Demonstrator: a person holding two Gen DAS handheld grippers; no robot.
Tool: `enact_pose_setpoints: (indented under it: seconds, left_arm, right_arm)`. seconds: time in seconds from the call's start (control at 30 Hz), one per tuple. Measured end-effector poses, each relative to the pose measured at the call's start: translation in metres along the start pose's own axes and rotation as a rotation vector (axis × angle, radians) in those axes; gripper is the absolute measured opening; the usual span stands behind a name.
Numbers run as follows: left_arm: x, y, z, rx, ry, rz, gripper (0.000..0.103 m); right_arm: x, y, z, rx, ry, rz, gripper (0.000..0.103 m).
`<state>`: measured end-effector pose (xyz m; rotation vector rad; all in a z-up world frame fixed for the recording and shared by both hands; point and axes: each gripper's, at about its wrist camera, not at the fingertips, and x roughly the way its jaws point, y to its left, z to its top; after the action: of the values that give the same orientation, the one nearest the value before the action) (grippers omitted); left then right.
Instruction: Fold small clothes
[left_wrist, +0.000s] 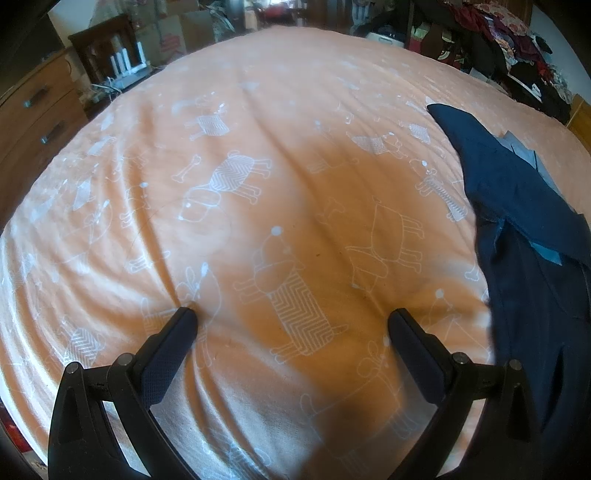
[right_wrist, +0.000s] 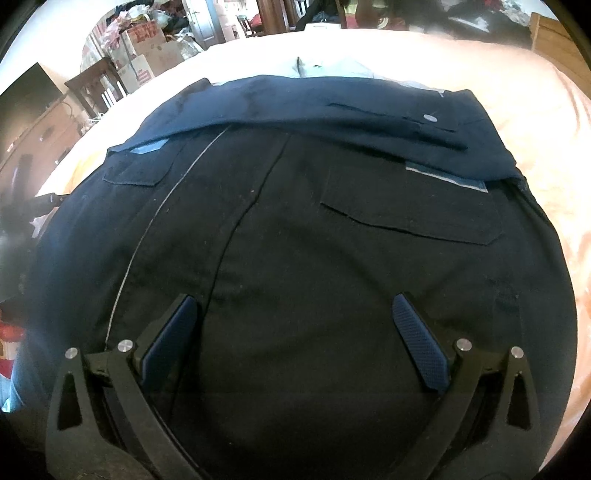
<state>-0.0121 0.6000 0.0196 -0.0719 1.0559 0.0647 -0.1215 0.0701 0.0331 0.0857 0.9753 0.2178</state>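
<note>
A dark navy garment (right_wrist: 303, 229) with two flap pockets lies spread on the bed, its far part folded over toward me with a metal snap (right_wrist: 429, 117) showing. My right gripper (right_wrist: 295, 306) hovers open just above the garment's near half, nothing between its fingers. In the left wrist view the same garment (left_wrist: 524, 229) lies at the right edge. My left gripper (left_wrist: 291, 317) stands open over bare blanket to the left of it, its left fingertip (left_wrist: 186, 314) pressing or nearly touching the cloth.
The bed is covered by an orange blanket (left_wrist: 258, 122) printed with white dogs. A wooden dresser (left_wrist: 33, 107) stands at the left, a dark chair (left_wrist: 107, 44) and cardboard boxes (right_wrist: 147, 48) behind, and a heap of clothes (left_wrist: 517, 44) at the far right.
</note>
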Motion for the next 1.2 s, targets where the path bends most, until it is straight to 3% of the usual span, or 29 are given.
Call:
enact_pose_setpoints:
  seconds: [1.2]
  left_arm:
    - [-0.0007,-0.0035,0.0004,-0.009,-0.021,-0.007,0.103]
  right_arm:
    - [-0.0026,-0.0031,-0.0044,0.005,-0.046,0.008,0.103]
